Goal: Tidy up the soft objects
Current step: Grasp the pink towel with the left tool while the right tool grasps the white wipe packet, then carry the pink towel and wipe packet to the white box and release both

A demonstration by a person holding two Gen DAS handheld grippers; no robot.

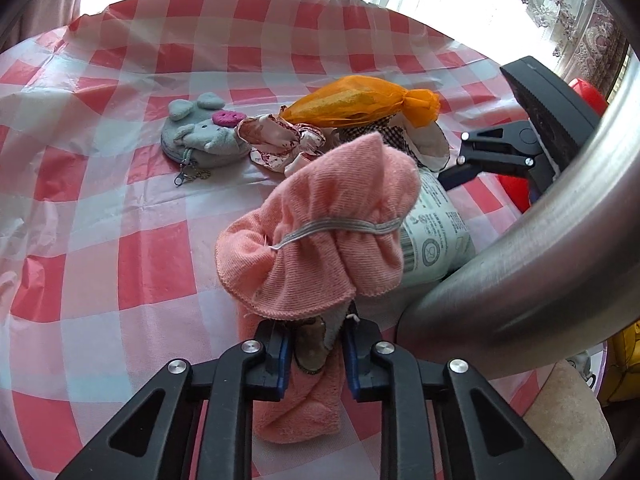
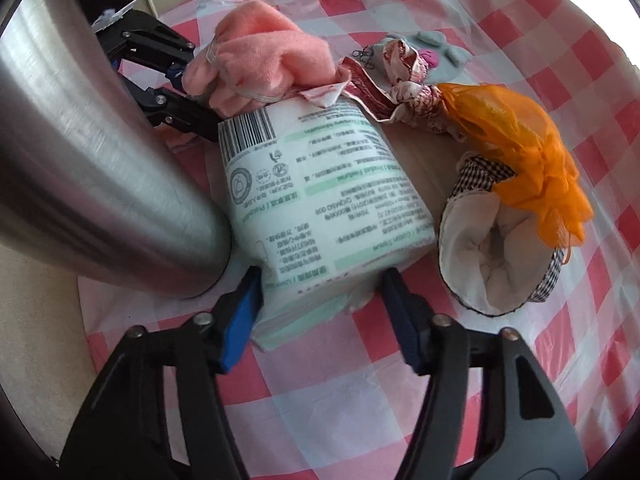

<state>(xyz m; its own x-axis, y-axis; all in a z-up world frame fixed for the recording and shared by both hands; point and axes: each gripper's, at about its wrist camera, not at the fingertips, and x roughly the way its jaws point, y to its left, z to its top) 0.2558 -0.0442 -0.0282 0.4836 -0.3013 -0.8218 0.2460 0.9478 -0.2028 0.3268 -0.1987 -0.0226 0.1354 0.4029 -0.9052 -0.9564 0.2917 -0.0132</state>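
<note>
My left gripper [image 1: 314,344] is shut on a pink towel cap [image 1: 320,232] with a grey elastic band; the cap is bunched up over the fingers and also shows in the right wrist view [image 2: 264,68]. My right gripper [image 2: 320,304] is open, its fingers on either side of a white and green tissue pack [image 2: 320,200] lying on the checked tablecloth [image 1: 120,240]. The right gripper [image 1: 480,160] shows at the right of the left wrist view, behind the pack [image 1: 436,232].
A steel bottle [image 2: 100,160] stands against the pack's left side. An orange mesh pouch [image 1: 360,102], a checked slipper [image 2: 496,256], a floral cloth [image 1: 276,140] and a grey mouse purse [image 1: 200,136] lie behind. A red object [image 1: 588,92] sits far right.
</note>
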